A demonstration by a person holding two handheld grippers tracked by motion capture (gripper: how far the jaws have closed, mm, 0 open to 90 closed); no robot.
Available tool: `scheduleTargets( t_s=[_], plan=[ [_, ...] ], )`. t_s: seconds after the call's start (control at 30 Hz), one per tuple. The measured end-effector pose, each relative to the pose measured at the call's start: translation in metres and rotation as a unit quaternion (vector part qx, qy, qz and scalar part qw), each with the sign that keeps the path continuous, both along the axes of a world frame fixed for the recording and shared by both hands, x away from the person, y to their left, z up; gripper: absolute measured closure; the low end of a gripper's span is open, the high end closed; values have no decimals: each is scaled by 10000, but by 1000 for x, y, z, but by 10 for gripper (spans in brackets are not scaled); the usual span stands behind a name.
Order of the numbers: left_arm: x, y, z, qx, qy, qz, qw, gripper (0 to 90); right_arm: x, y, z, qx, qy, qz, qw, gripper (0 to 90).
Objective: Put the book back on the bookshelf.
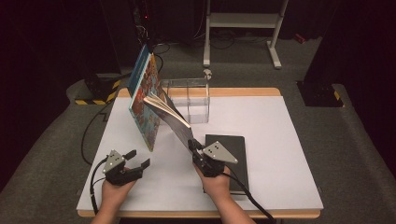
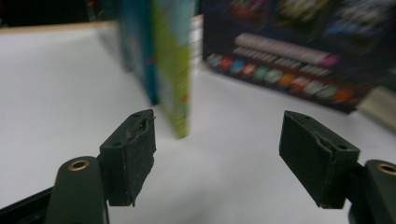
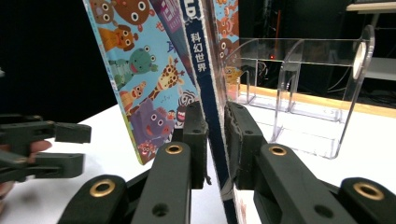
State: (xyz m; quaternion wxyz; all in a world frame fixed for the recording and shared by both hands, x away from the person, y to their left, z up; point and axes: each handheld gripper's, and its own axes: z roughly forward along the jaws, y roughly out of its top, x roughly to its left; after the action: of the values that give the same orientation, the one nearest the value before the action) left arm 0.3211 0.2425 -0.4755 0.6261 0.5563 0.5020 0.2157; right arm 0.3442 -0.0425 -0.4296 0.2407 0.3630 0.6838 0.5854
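Right tool (image 1: 195, 150) pinched the tilted magazine's (image 1: 175, 122) spine mid-table; left tool (image 1: 136, 159) hovered spread near the table's (image 1: 261, 121) front-left corner.

Three books — two colourful (image 1: 141, 100) (image 1: 173, 122), one black (image 1: 231, 158) — one clear rack (image 1: 189, 99), two grippers (image 1: 134, 164) (image 1: 193, 148).
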Motion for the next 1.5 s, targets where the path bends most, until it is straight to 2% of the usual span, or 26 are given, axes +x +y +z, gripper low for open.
scheduleTargets(
  t_s=[0.03, 0.07, 0.17, 0.27, 0.3, 0.37, 0.57, 0.9, 1.03, 1.1, 1.17, 1.27, 1.37, 1.5],
  plan=[
    [-3, -6, 6, 47, -115, -95, 9999, 266, 0, 0, 0, 6, -1, -28, 10000, 788],
    [-8, -13, 15, 3, -241, -221, 9995, 264, 0, 0, 0, 22, 13, -45, 10000, 787],
    [-13, -33, 34, -247, -434, -500, 9975, 246, 0, 0, 0, 83, 45, -85, 9999, 786],
    [-11, -49, 50, -372, -525, -697, 9955, 232, 0, -1, 0, 122, 64, -97, 9999, 784],
    [-10, -55, 56, -493, -535, -766, 9944, 230, 0, -1, 0, 124, 64, -99, 9999, 783],
    [-5, -66, 67, -603, -591, -905, 9923, 223, 0, -1, -1, 143, 67, -96, 9998, 781],
    [8, -91, 86, -648, -671, -996, 9906, 211, -1, 0, -2, 152, 54, -55, 9999, 777],
    [23, -114, 95, -687, -586, -1076, 9901, 168, -1, 1, -3, 200, 38, -9, 9998, 771],
    [25, -120, 97, -663, -603, -981, 9911, 162, -2, 2, -3, 191, 32, 44, 9998, 753],
    [26, -121, 98, -678, -586, -947, 9915, 156, -3, 1, -4, 169, 115, 82, 9998, 722],
    [27, -120, 98, -630, -623, -879, 9922, 154, -3, -4, -7, 173, 303, 198, 9992, 686],
    [29, -121, 99, -601, -647, -799, 9929, 150, -2, -9, -12, 61, 505, 315, 9982, 686],
    [31, -123, 99, -586, -643, -725, 9936, 148, -2, -12, -16, -5, 530, 352, 9980, 727],
    [32, -124, 99, -500, -654, -688, 9942, 148, -2, -12, -16, 3, 529, 388, 9978, 732]
  ],
)
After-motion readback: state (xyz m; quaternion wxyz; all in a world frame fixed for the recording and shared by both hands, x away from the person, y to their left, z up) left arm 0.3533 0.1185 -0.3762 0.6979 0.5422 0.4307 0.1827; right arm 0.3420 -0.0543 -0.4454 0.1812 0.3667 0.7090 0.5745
